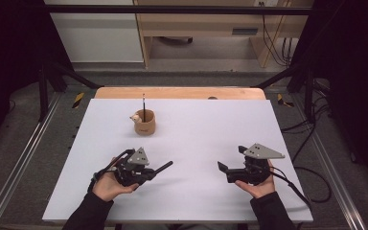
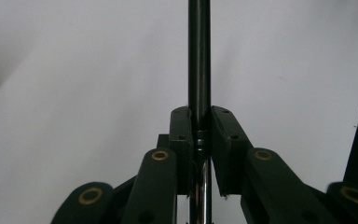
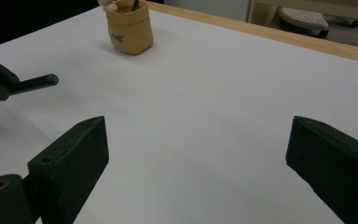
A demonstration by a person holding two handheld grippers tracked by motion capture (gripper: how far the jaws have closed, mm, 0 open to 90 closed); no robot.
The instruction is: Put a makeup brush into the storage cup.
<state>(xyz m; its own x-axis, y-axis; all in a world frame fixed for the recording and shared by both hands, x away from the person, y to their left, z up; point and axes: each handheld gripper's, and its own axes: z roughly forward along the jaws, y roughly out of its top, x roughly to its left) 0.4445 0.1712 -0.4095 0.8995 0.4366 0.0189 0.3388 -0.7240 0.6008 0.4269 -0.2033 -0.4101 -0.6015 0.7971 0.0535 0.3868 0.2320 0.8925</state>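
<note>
Pen (image 2: 199, 70) clamped in the left hand-held gripper (image 1: 146, 173), pads (image 2: 182, 135) pressed tight on the black barrel, tip sticking out toward the middle of the white surface (image 1: 196, 143). Further back, just left of centre, a tan cup (image 1: 144, 121) stands upright with another pen (image 1: 143, 106) in it. Over on the right, the right hand-held gripper (image 1: 222, 167) sits low above the surface, jaws spread wide, nothing between them.
</note>
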